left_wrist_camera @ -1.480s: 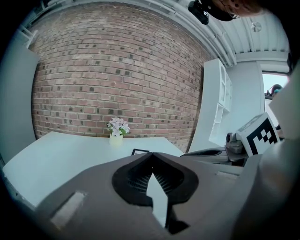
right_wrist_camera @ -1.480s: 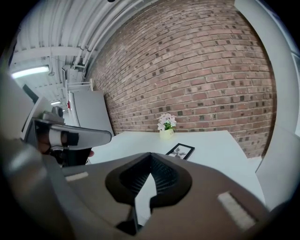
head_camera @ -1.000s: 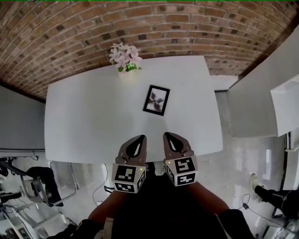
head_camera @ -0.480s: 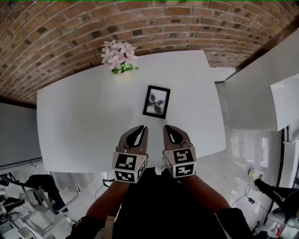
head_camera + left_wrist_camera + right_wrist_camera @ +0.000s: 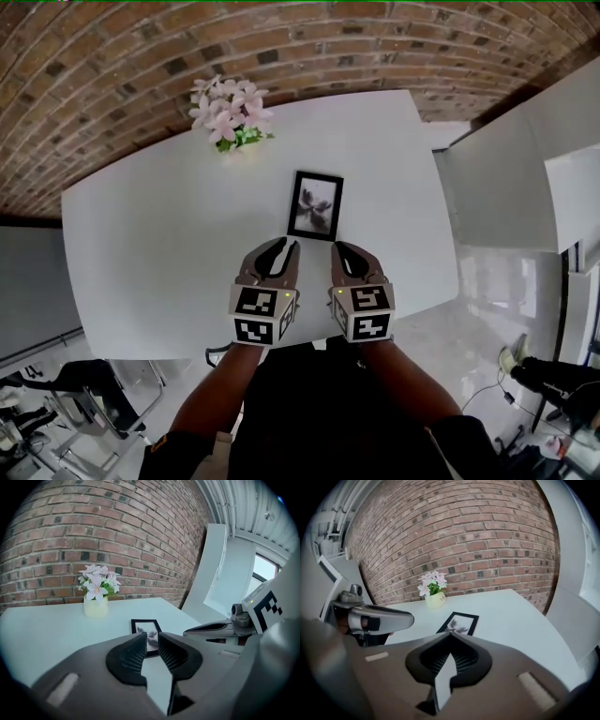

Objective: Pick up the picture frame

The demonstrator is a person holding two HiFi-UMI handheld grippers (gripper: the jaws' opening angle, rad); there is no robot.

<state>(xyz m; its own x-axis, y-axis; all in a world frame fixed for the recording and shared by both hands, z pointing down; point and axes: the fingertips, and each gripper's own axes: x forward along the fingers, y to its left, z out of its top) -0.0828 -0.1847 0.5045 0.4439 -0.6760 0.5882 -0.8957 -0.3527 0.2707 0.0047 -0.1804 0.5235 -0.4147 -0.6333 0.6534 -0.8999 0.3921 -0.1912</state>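
Observation:
The picture frame (image 5: 316, 205) is black-edged with a grey flower print and lies flat in the middle of the white table (image 5: 150, 244). Both grippers hover just short of its near edge, side by side. My left gripper (image 5: 287, 247) has just been opening: its jaws stand a little apart with nothing between them, and the picture frame (image 5: 142, 625) shows beyond the gap. My right gripper (image 5: 337, 247) is shut and empty, its tips pointing at the picture frame (image 5: 460, 622). Neither gripper touches it.
A pale vase of pink flowers (image 5: 225, 114) stands at the table's far edge against the brick wall (image 5: 300, 47). A white counter (image 5: 525, 178) runs along the right. A metal chair (image 5: 66, 412) sits on the floor at lower left.
Both grippers have come forward and down over the table's near edge, closer to the picture frame. The left jaws have parted a little.

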